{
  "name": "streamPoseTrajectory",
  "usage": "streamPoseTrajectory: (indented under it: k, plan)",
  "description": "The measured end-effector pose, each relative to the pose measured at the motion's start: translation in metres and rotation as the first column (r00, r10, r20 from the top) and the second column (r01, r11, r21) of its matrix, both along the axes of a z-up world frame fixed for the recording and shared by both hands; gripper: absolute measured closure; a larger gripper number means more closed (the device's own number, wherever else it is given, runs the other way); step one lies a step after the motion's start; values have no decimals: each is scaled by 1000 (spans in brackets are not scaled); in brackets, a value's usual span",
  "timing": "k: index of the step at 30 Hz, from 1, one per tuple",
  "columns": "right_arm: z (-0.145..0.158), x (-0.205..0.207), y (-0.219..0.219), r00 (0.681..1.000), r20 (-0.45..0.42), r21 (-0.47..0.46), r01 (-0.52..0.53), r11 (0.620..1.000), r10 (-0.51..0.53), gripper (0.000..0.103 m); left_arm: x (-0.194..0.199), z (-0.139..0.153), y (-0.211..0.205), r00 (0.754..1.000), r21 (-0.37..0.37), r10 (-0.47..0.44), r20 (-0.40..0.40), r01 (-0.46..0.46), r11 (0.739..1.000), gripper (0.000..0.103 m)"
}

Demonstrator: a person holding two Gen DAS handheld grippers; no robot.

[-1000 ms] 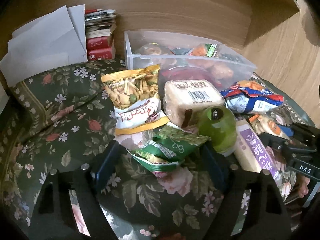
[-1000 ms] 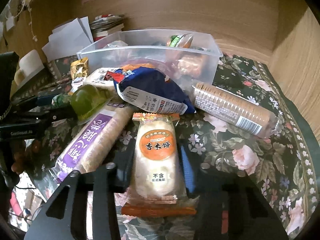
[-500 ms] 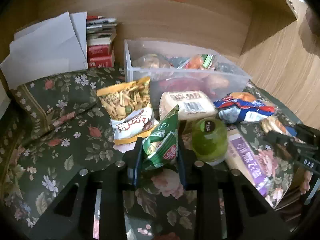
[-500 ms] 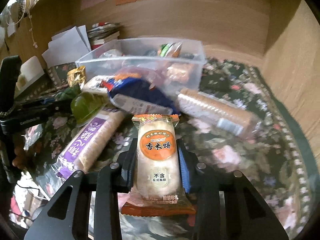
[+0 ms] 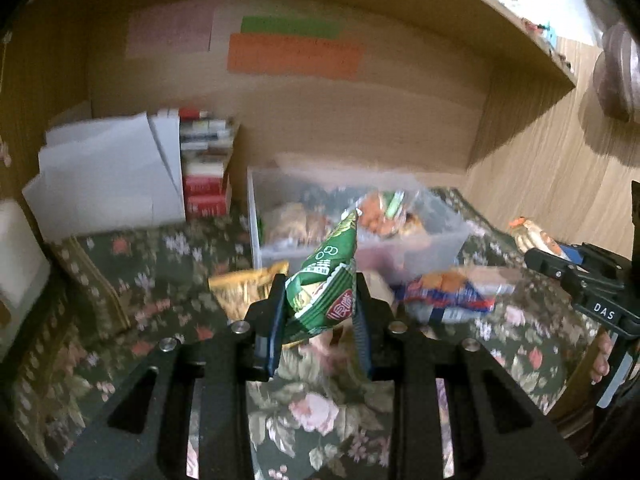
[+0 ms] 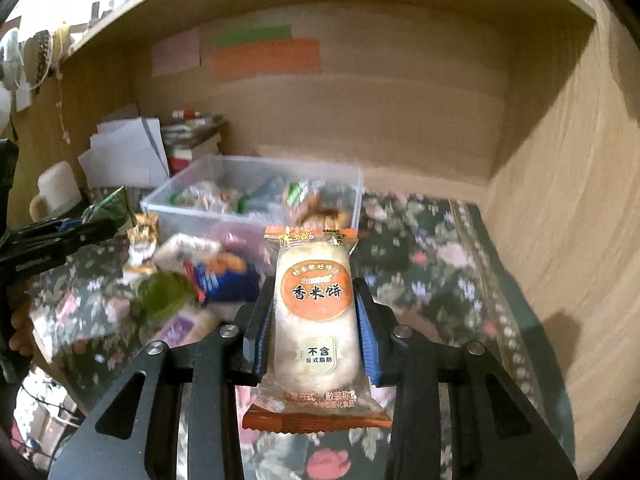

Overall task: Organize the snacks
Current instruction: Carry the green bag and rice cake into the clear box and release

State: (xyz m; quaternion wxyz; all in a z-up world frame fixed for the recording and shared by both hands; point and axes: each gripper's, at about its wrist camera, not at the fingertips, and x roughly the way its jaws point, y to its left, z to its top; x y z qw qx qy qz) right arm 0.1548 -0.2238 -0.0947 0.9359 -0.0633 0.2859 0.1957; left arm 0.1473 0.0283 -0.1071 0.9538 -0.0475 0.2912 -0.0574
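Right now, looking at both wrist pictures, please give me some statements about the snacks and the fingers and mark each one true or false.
1. The left gripper fingers hold a green crinkled snack bag. True.
2. The right gripper is empty. False: it is shut on a clear rice cracker packet with an orange round label.
3. The clear plastic storage box already contains snacks. True.
4. The storage box has a lid on it. False: its top is open.
5. A floral dark green cloth covers the surface. True.
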Motion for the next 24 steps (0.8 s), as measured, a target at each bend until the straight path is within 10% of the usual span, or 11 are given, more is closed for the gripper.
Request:
streamPoseTrajectory:
  k: [24]
  plan:
    - [30, 104, 79, 994, 39, 3, -102, 995, 101, 70, 90, 36, -5, 1000, 47, 15, 27, -16, 999, 72]
